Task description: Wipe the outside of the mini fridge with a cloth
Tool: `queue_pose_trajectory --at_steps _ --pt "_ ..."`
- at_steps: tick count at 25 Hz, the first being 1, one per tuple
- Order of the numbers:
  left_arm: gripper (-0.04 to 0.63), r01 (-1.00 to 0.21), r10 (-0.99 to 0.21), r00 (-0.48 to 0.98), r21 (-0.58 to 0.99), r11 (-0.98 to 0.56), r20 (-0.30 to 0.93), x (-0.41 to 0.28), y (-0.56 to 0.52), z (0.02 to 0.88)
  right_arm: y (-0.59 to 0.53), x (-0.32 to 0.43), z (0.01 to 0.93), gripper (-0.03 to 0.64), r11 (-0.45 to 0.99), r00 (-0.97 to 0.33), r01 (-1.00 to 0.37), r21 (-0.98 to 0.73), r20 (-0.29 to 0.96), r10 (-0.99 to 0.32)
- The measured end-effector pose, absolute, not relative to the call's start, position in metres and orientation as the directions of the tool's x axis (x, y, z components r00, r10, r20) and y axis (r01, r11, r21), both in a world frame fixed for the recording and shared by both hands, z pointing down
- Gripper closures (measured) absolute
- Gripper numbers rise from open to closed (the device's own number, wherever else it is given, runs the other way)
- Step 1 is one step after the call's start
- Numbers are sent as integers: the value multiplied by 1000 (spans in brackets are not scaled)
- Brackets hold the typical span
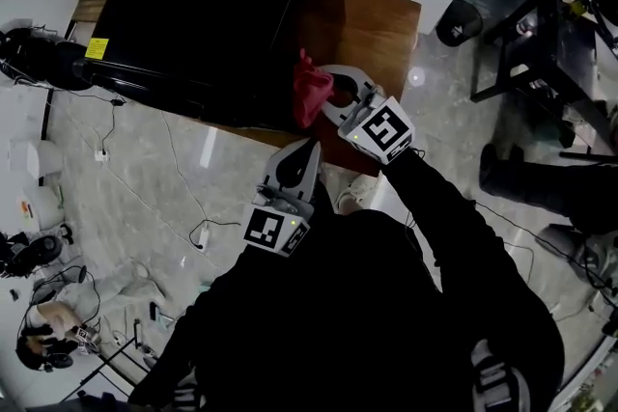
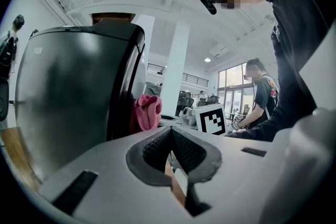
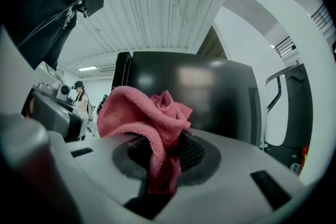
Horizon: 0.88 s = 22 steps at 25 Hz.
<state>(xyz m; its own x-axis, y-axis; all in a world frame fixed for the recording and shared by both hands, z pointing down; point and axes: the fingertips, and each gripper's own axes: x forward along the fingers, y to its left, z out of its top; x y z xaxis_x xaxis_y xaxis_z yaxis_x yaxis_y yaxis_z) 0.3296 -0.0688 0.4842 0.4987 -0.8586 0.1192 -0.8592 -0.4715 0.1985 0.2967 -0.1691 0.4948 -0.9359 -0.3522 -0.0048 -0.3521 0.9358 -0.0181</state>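
A glossy black box-shaped mini fridge [image 1: 212, 5] stands on a brown wooden tabletop [image 1: 381, 34], its door closed so nothing inside shows. The right gripper [image 1: 326, 94] has its ribbed jaws clamped on a bunched pink terry cloth [image 1: 311, 90], a fold hanging down between them in the right gripper view. The cloth sits at the fridge's side wall by a corner, though contact cannot be confirmed. The left gripper [image 1: 309, 150] hangs lower, off the table edge over the grey floor [image 1: 145, 178], pointing towards the fridge, with its jaws pressed together and nothing between them
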Motion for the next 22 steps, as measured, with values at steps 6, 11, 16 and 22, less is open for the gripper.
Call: queue_pose_trajectory --at_steps 6,11,16,22 --pt "591 -868 -865 484 194 -456 132 322 -78 521 -175 295 537 529 923 -923 -385 -28 14 -385" --pt "591 -872 -861 480 198 -447 167 312 -85 546 -178 291 583 529 910 -910 -411 -62 84 -405" --pt "591 -869 -845 489 210 -449 215 314 -82 573 -172 289 635 529 901 -900 -423 -96 163 -405" --pt "591 -863 -817 502 214 -457 284 317 -80 621 -165 283 688 529 896 -883 -430 -113 258 -391"
